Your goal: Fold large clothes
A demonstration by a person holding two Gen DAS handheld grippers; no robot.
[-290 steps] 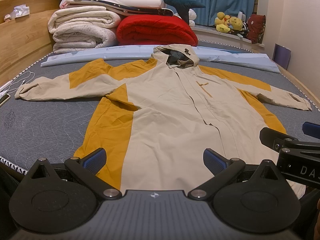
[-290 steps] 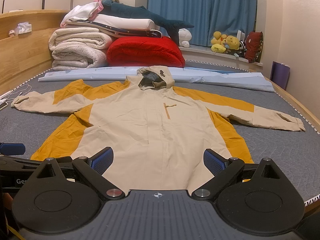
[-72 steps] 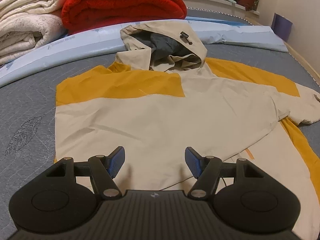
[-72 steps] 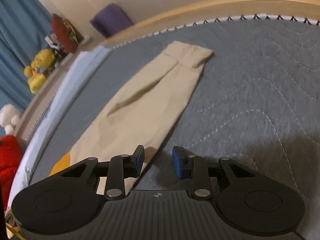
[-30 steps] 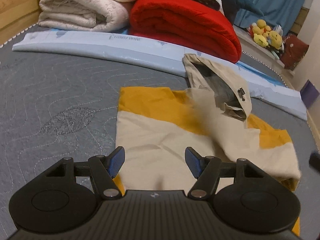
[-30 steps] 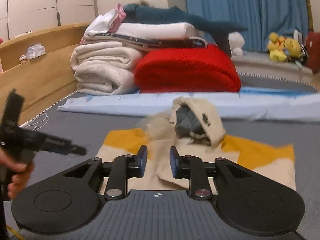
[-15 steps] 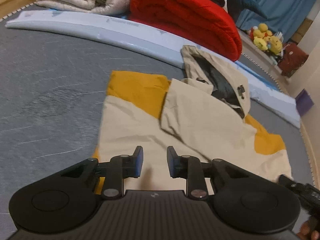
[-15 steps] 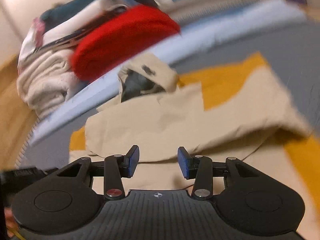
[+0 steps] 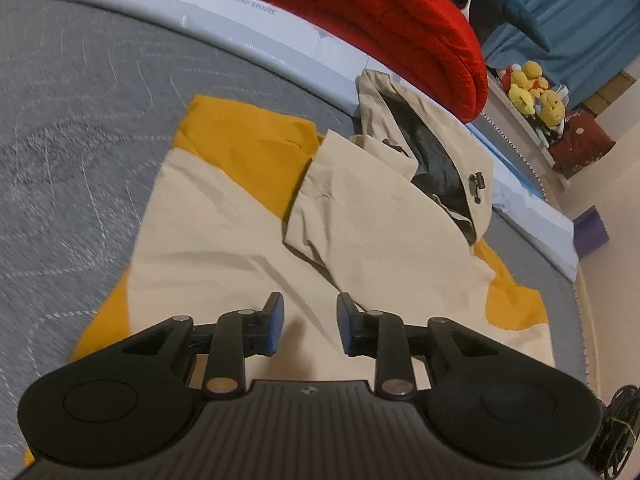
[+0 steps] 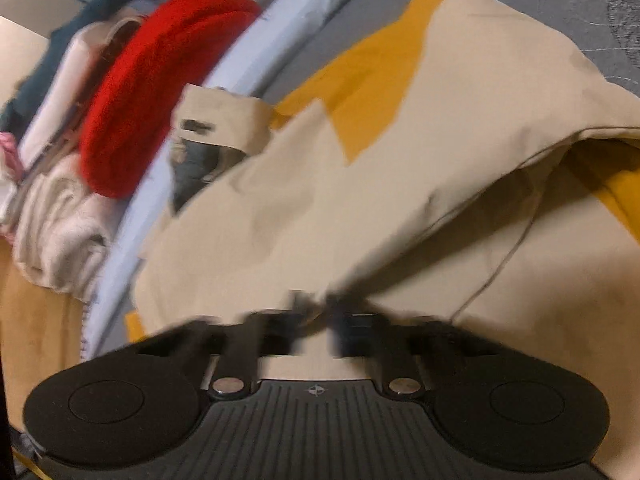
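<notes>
Left tongs (image 9: 307, 322) were released, jaws apart with a clear gap, nothing between them, hovering just over the jacket (image 9: 224, 240) body. Right tongs (image 10: 316, 328) were motion-blurred; cannot tell if clenched or gripping cloth. Fabric sat right at the tips, so either reading fits.

Jacket lay on the bed (image 9: 72, 128), both sleeves folded in across the chest, right sleeve (image 9: 380, 224) on top with its cuff end near the left shoulder. Hood (image 9: 432, 148) was open, dark lining showing, drawcord toggle (image 9: 476, 182) hanging at its rim.

Risks, my read:
- The top sleeve lay loose and ridged, not flat. A fast pass of either tongs could drag it back off and undo the fold.
- The right side of the jacket was billowed up with a shadowed pocket under it in the right view. Folding the hem up over that would likely trap air and creases.
- If the right tongs were pinching only one layer, the lift could peel the sleeve away from the body.
- Hood was bulky; left out, it would probably make the stack lopsided.

Orientation: hood pointed away from me toward the red quilt (image 9: 384, 20) and the pale blue roll (image 9: 248, 28); hem toward me, under the tongs. Long axis ran hem-to-hood, roughly straight ahead in the left view, skewed up-left in the right view.
</notes>
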